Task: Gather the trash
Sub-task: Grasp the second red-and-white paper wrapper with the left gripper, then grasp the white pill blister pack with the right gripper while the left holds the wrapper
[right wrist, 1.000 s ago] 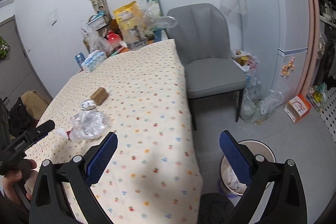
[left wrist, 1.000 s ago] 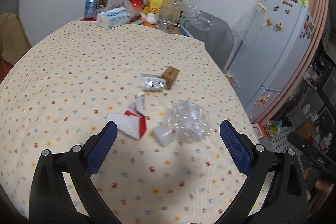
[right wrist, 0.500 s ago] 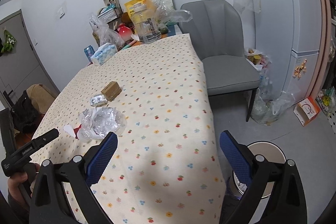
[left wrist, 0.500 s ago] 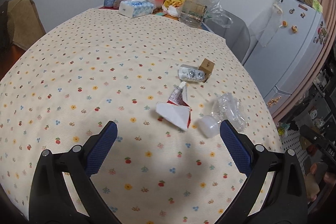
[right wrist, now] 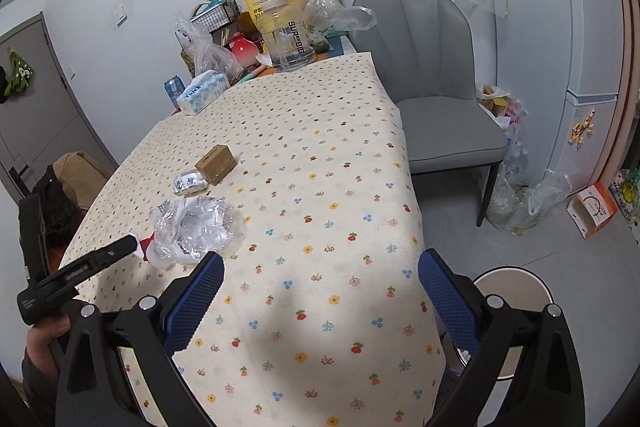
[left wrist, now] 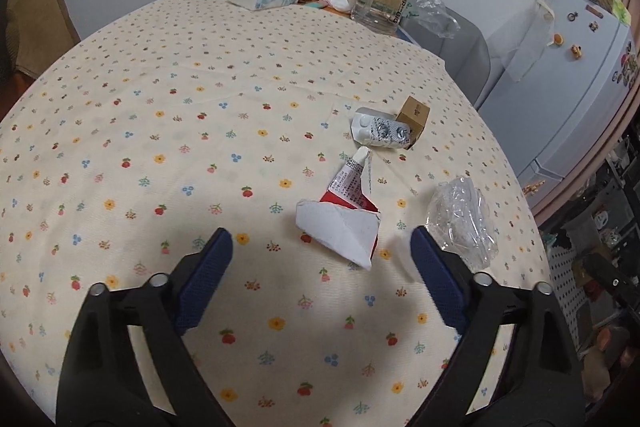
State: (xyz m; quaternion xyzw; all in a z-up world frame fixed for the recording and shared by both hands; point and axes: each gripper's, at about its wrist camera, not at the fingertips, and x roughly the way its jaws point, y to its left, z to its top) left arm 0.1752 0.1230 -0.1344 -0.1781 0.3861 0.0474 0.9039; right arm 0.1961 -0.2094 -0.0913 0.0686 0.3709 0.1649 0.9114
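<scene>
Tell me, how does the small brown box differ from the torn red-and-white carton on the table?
The brown box is whole and keeps its block shape; the carton is torn open and flattened. The box is plain brown; the carton is red and white with print. The box sits farther up the table, against a blister pack; the carton lies nearest the left gripper. Both are small cardboard litter.

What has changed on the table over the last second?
The left hand-held gripper has come down toward the torn red-and-white paper carton, its jaws closing slightly, still open with nothing held. The carton, crumpled clear plastic bottle and small brown cardboard box stayed put.
</scene>
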